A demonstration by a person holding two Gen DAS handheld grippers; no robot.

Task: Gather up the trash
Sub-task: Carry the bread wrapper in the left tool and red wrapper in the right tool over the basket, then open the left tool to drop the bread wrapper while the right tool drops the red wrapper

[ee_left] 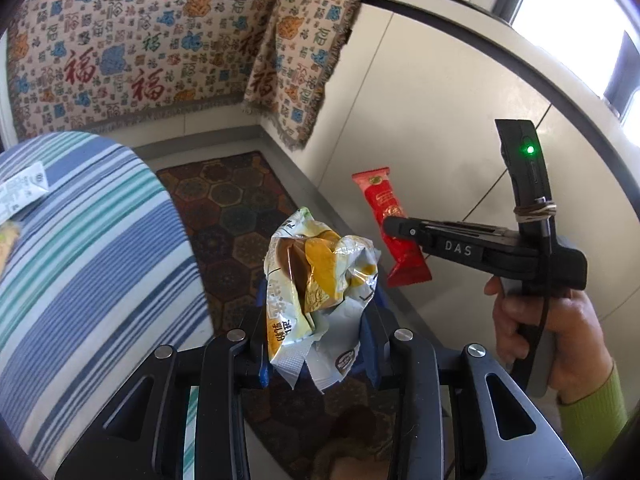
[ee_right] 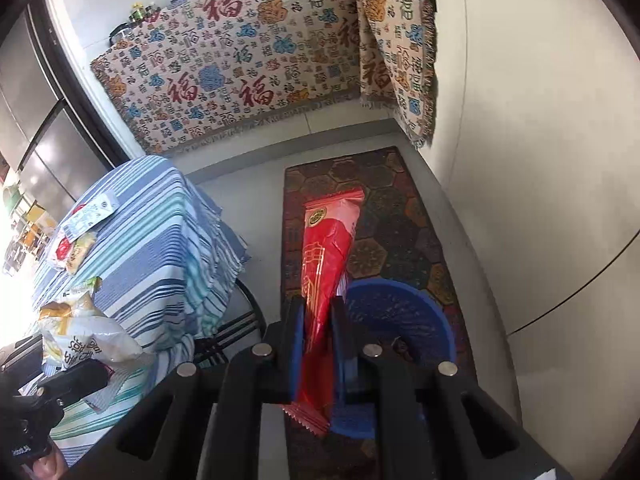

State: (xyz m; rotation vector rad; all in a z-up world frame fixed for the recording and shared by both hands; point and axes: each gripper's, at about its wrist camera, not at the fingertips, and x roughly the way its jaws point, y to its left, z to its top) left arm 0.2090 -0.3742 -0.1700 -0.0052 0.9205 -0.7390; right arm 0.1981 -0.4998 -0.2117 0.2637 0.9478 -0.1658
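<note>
My left gripper (ee_left: 318,320) is shut on a crumpled white and yellow snack bag (ee_left: 320,272), held above the patterned rug. To its right my right gripper (ee_left: 394,229), held by a hand in a green sleeve, is shut on a long red wrapper (ee_left: 386,208). In the right wrist view the right gripper (ee_right: 318,308) pinches the red wrapper (ee_right: 328,248) upright, over a blue basket (ee_right: 400,320) on the floor. At the lower left of that view, the left gripper (ee_right: 86,370) carries the crumpled bag (ee_right: 80,336).
A table with a blue striped cloth (ee_right: 152,248) stands at the left, with several packets (ee_right: 76,248) and a white label (ee_left: 20,192) on it. A hexagon-patterned rug (ee_right: 384,208) covers the floor. White cabinets (ee_left: 440,100) draped with a printed cloth (ee_left: 132,48) close the right and far sides.
</note>
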